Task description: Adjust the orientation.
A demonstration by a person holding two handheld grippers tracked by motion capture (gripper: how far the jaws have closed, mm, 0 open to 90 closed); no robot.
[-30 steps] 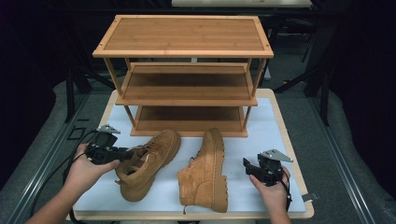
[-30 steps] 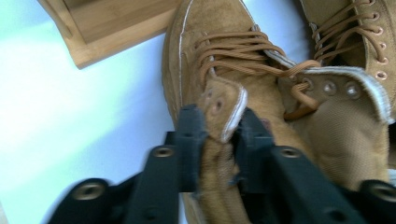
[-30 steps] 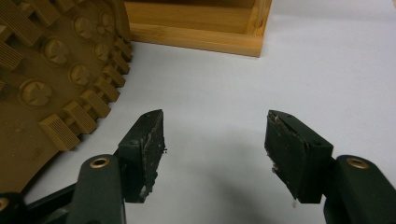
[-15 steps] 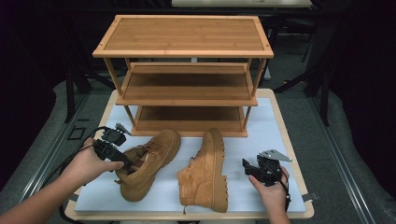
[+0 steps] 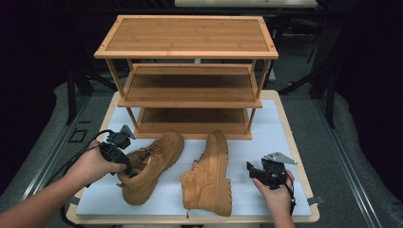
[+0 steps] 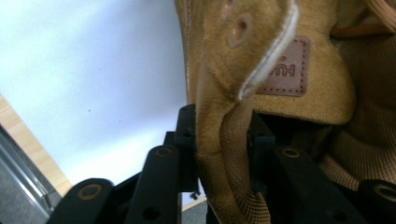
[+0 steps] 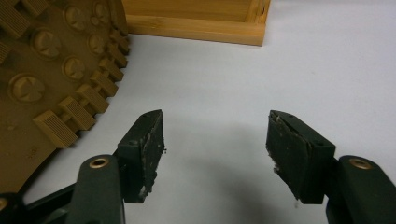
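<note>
Two tan suede boots lie on the white mat [image 5: 268,126]. The left boot [image 5: 154,161] stands tilted, toe toward the rack. The right boot [image 5: 209,175] lies on its side with its lugged sole [image 7: 46,70] facing right. My left gripper [image 5: 125,167] is at the left boot's opening; its jaws have just been closing, and in the left gripper view [image 6: 222,135] the pads press on the boot's padded collar [image 6: 229,140] from both sides. Right of the right boot, my right gripper [image 5: 250,169] rests low over the mat, open with nothing between its jaws [image 7: 215,144].
A three-tier bamboo shoe rack [image 5: 190,97] stands at the back of the mat, its shelves bare; its bottom edge [image 7: 187,21] lies just ahead of the right gripper. Bare mat lies right of the boots. The wooden table edge [image 5: 294,142] frames the mat.
The left hand has shifted slightly right to the left boot's opening, and its jaws now clamp the collar. The right hand and both boots have stayed put.
</note>
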